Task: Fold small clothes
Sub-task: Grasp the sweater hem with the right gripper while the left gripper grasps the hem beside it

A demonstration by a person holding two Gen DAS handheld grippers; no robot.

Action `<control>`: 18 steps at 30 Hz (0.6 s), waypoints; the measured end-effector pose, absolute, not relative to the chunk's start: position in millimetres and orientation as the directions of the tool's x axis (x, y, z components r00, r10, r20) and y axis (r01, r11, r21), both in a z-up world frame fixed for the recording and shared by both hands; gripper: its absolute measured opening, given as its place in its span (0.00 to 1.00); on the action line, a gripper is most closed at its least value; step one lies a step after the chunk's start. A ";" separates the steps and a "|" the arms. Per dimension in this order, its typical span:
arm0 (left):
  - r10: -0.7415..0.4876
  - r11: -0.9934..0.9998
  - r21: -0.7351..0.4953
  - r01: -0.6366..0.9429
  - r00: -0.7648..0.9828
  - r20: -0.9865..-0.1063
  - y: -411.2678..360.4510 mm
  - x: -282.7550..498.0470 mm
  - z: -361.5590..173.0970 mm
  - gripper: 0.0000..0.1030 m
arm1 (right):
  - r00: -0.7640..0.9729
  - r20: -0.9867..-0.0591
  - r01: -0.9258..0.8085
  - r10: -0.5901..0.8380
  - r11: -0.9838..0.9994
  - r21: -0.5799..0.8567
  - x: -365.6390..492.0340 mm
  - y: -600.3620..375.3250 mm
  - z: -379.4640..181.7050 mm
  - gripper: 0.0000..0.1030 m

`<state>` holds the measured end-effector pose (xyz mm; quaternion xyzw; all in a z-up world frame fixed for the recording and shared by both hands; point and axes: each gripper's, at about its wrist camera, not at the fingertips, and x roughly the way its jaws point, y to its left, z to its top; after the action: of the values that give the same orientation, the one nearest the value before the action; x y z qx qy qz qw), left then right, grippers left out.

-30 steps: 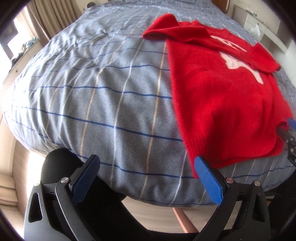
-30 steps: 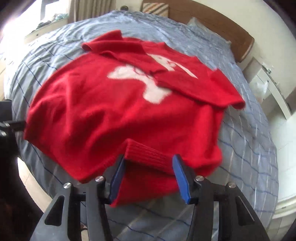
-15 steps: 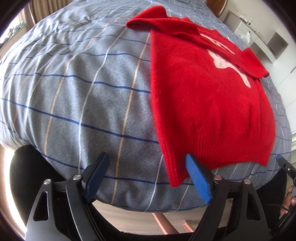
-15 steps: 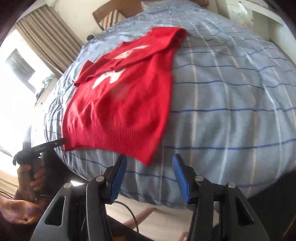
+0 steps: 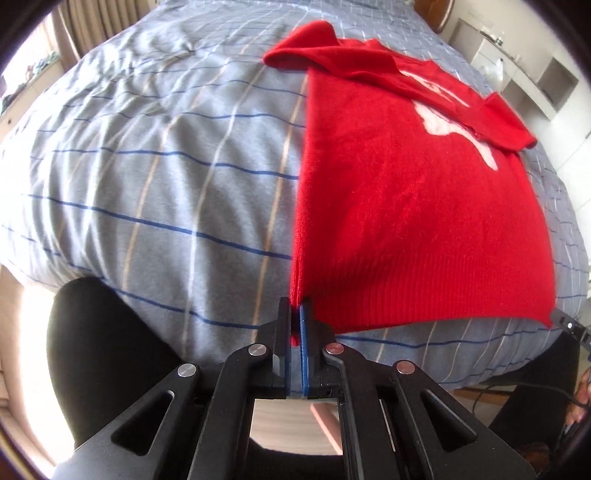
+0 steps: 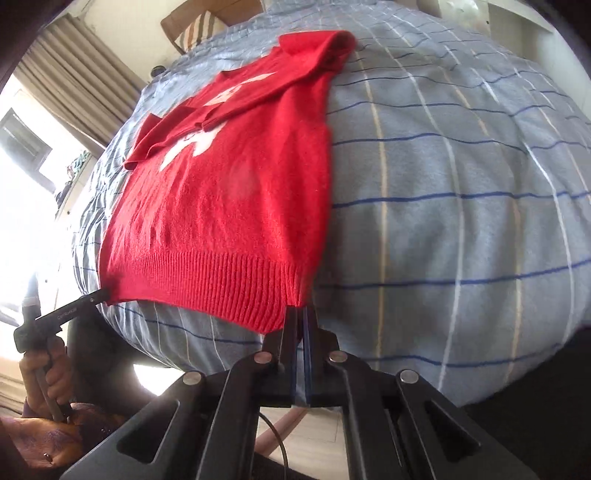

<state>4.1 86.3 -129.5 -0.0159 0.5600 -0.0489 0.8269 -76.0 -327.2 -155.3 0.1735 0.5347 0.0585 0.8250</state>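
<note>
A red knit sweater (image 5: 413,206) with a white motif lies flat on the bed, both sleeves folded across its chest. It also shows in the right wrist view (image 6: 229,199). My left gripper (image 5: 295,314) is shut on the sweater's near left hem corner. My right gripper (image 6: 300,317) is shut on the near right hem corner. The left gripper also shows in the right wrist view (image 6: 88,301), at the hem's left end. The ribbed hem hangs at the near bed edge between the two grippers.
The bed carries a grey-blue checked duvet (image 5: 147,177), also in the right wrist view (image 6: 461,184). A wooden headboard (image 6: 207,26) and curtains (image 6: 85,74) are at the far end. White shelving (image 5: 535,77) stands right of the bed. Wooden floor lies below the bed edge.
Both grippers were open beside the hem corners half a second ago; now each has closed on its corner. The sweater hem is stretched flat between them.
</note>
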 end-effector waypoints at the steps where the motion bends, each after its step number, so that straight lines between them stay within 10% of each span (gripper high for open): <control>1: -0.089 0.995 -0.068 0.068 0.364 -0.927 87.1 3.5 -130.1 0.01 | 0.413 -0.868 0.110 0.276 0.931 0.348 -80.1 -328.3 -154.5 0.02; 18: 0.038 0.996 0.061 0.059 0.333 -0.942 61.1 29.3 -187.9 0.02 | 0.380 -0.912 0.184 0.151 0.954 0.235 -56.7 -316.8 -209.0 0.02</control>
<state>29.3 61.1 -187.9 0.0420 0.5774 -0.0065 0.8154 -56.7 -316.8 -209.0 0.1507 0.5566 -0.0101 0.8170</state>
